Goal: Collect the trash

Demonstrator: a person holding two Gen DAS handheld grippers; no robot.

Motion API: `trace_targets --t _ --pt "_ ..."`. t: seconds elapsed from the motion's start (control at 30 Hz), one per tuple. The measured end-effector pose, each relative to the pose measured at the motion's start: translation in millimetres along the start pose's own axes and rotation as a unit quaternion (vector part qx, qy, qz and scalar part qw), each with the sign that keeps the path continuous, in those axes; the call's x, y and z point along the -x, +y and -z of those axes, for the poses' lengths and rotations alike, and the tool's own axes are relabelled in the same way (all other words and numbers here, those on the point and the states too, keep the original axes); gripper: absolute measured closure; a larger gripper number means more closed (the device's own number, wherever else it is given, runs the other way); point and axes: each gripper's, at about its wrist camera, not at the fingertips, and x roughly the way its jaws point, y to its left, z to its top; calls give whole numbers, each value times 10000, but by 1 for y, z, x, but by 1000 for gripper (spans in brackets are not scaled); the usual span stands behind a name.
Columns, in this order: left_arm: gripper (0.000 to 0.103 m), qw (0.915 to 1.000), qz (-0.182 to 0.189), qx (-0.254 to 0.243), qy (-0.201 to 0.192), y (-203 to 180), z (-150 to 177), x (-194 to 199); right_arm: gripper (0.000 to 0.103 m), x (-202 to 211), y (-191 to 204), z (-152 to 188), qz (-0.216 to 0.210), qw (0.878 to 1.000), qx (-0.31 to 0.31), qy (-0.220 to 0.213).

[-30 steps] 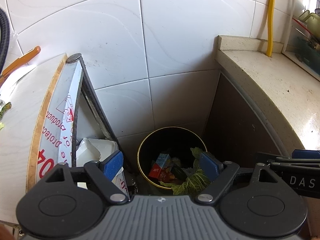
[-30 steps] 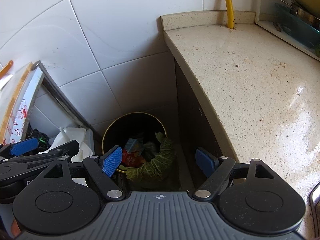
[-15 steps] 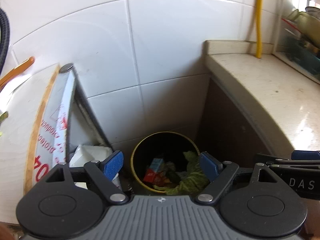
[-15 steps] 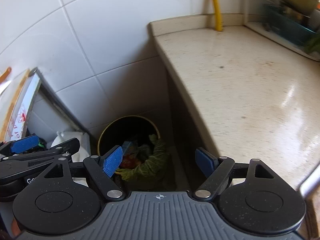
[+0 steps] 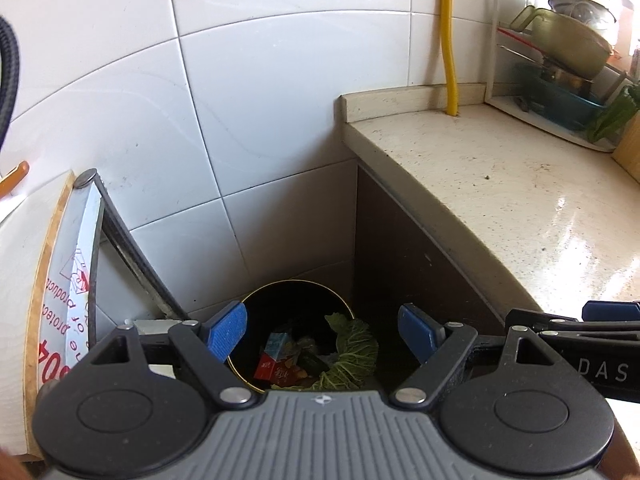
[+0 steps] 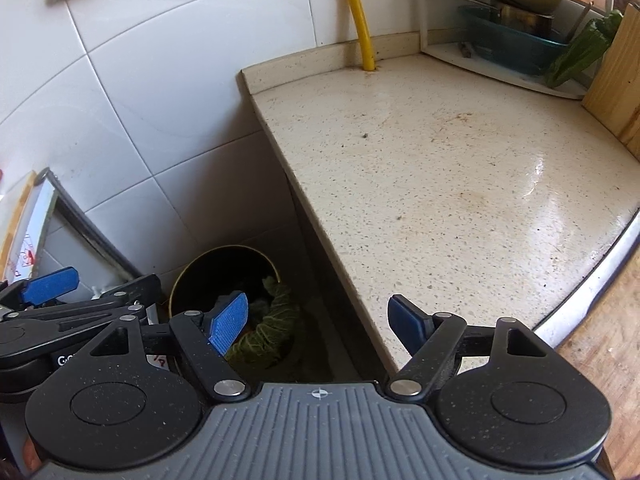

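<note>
I hold both the left hand-held gripper [image 5: 322, 332] and right hand-held gripper [image 6: 318, 318] released, empty, above the round black gold-rimmed bin [image 5: 256, 312] at lower centre; next I should scan the speckled beige bench [image 6: 440, 184] for leftover trash.

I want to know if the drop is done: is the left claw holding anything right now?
No. The left claw is open with nothing between its blue pads, above the trash bin.

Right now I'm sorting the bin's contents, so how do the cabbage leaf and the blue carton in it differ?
The cabbage leaf is green, crinkled and drapes over the trash bin rim; the blue carton is boxy and lies wholly inside. The leaf is much larger than the carton. Both sit in the bin.
</note>
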Motion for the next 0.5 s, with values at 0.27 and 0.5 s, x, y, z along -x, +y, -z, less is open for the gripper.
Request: trace_targets --t 0.27,0.5 --pt "23 9999 -5 9 -106 0 0 9 22 9 2 2 -16 10000 20 -96" --pt "25 9999 -17 -1 -115 -2 1 13 26 12 3 4 -63 9999 41 -95"
